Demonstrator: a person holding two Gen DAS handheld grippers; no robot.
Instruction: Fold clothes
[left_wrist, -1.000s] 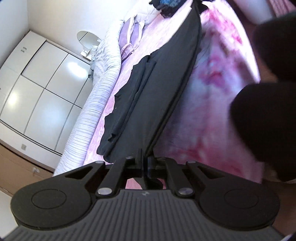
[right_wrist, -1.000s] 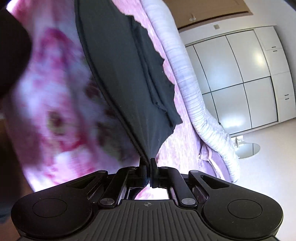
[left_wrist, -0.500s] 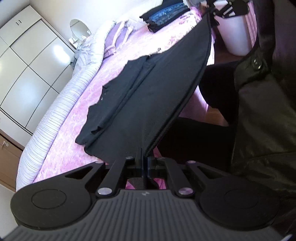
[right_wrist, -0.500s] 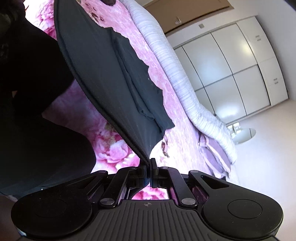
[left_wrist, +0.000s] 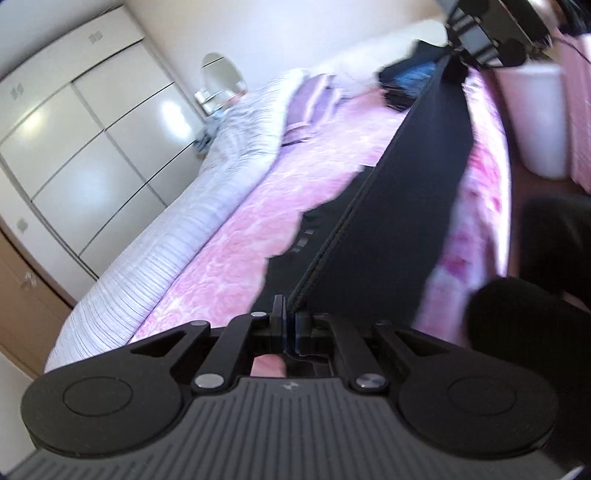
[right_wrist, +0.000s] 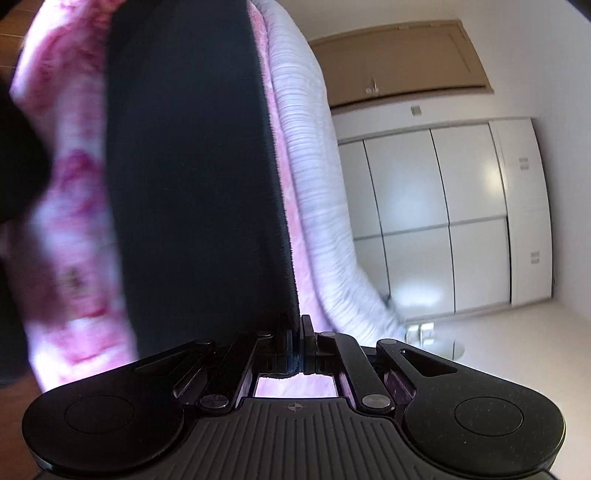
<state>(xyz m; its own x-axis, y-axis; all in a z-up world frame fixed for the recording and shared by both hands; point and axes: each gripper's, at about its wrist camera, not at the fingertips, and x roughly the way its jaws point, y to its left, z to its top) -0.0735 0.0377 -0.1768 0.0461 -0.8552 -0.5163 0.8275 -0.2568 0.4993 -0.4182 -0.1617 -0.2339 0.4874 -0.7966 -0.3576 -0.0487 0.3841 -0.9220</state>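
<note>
Black garment (left_wrist: 388, 236) stretched taut between the two grippers, hanging over the near edge of the bed. Left gripper (left_wrist: 290, 321) has its fingers pressed together on one end of a stitched hem; the hem runs straight away from it to the right gripper (left_wrist: 461, 37), seen far up at the top of the left wrist view, pinching the other end. Right gripper (right_wrist: 297, 332) up close: fingers clamped on the cloth, a bit of fabric poking out behind them.

Why held this way, as I judge it: a grip at each end of one edge keeps that edge straight and the panel flat, so it can be laid or doubled over cleanly. Tension takes the wrinkles out.

The rest of the garment lies on the pink floral bedspread (left_wrist: 229, 258), ragged outline towards the far side. So only part is lifted; the bed carries the rest and serves as the folding surface.

Both views are smeared, so I can't tell for sure what kind of garment it is.

Far end of the bed: a dark stack of clothes (left_wrist: 406, 81), probably finished ones, kept well apart from the working area. Striped grey duvet (left_wrist: 207, 206) bunched along the far side, out of the way. White bin (left_wrist: 535, 114) on the floor to the right. White wardrobe (right_wrist: 443, 221) beyond the bed.
</note>
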